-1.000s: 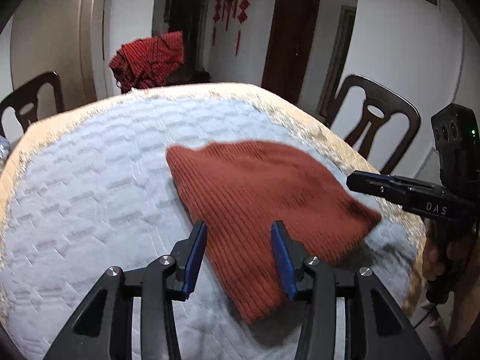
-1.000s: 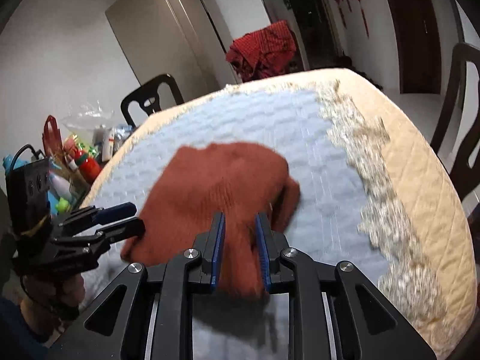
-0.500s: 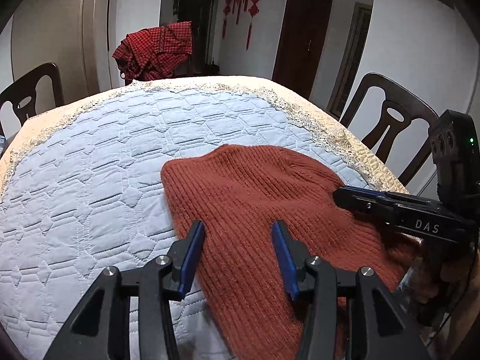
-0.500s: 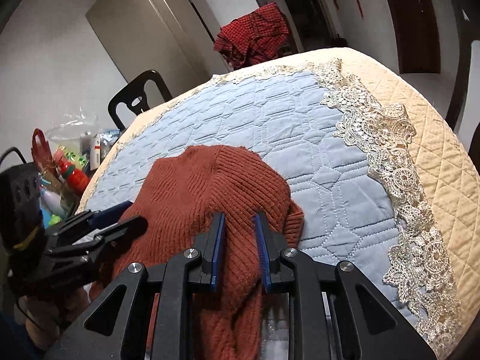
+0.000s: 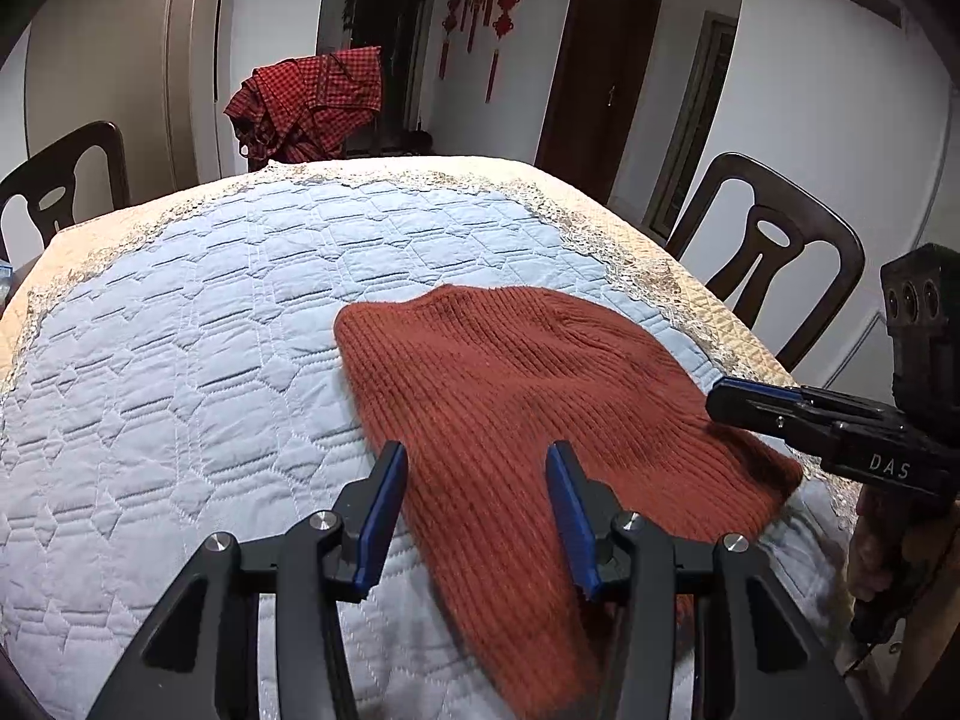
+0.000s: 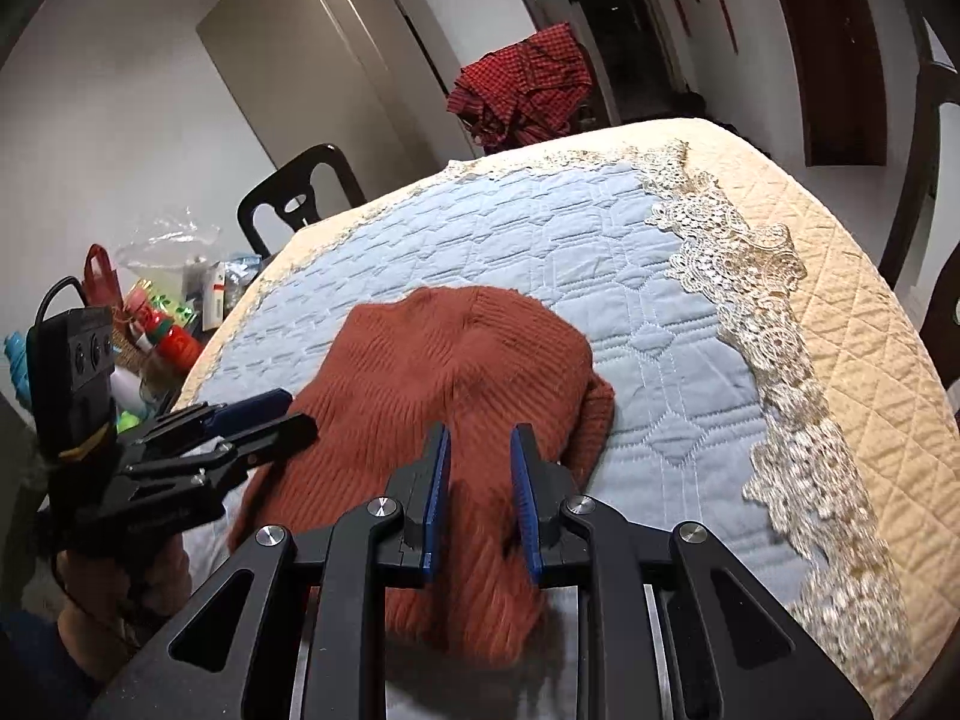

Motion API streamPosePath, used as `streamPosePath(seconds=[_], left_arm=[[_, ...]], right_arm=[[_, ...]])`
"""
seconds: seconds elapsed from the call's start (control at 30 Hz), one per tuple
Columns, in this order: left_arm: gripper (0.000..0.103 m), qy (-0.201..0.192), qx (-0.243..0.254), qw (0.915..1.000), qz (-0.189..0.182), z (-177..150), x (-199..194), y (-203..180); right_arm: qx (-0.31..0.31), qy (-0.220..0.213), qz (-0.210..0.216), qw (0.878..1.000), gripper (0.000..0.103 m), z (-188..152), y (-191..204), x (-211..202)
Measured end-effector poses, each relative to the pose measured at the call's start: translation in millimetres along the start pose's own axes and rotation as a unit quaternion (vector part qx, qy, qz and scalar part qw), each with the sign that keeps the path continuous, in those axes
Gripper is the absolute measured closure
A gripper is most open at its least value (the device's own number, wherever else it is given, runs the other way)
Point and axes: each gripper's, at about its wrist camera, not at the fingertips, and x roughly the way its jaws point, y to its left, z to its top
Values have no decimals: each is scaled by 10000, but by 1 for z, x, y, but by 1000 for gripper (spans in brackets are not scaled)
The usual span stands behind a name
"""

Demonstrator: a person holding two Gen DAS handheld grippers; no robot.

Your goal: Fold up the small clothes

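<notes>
Both grippers hover over a rust knit hat on a quilted table: left gripper open, right gripper narrowly parted, grip unclear.

Knit hat: rust-red ribbed wool-like cloth, matt, slightly fuzzy. Under it, table cover: pale blue quilted cloth, stitched, matt; cream lace trim beyond hat. Left gripper: matt black plastic, blue pads, shiny metal screws. Chair behind hat: dark glossy wood. Checked cloth far behind hat: red woven.
</notes>
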Motion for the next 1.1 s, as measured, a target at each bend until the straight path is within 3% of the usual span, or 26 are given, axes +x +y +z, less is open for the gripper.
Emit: streamPosePath(seconds=[0.13,0.33,0.47,0.7,0.87,1.0,1.1], left_arm=[[52,31,-103,9999,-80,-9,-1,2],[52,0,-85,9998,-151,-21,-16,1],[51,46,-150,9995,-267,-28,-18,4],[50,155,-809,9934,-803,-20,-10,27],[49,234,-1060,9891,-997,-17,4,30],[39,350,-1181,9869,-1046,-17,17,31],[38,387,-1147,9872,-1034,-17,22,29]], right_arm=[[-275,264,-318,9988,78,-12,1,8],[-340,178,-283,9989,75,-20,1,-7],[-262,311,-370,9985,55,-25,-6,-5],[702,382,396,9960,55,-19,-35,2],[1104,427,640,9909,45,-16,-48,13],[1176,488,748,9890,44,-11,-52,22],[1159,523,791,9887,44,-4,-53,29]])
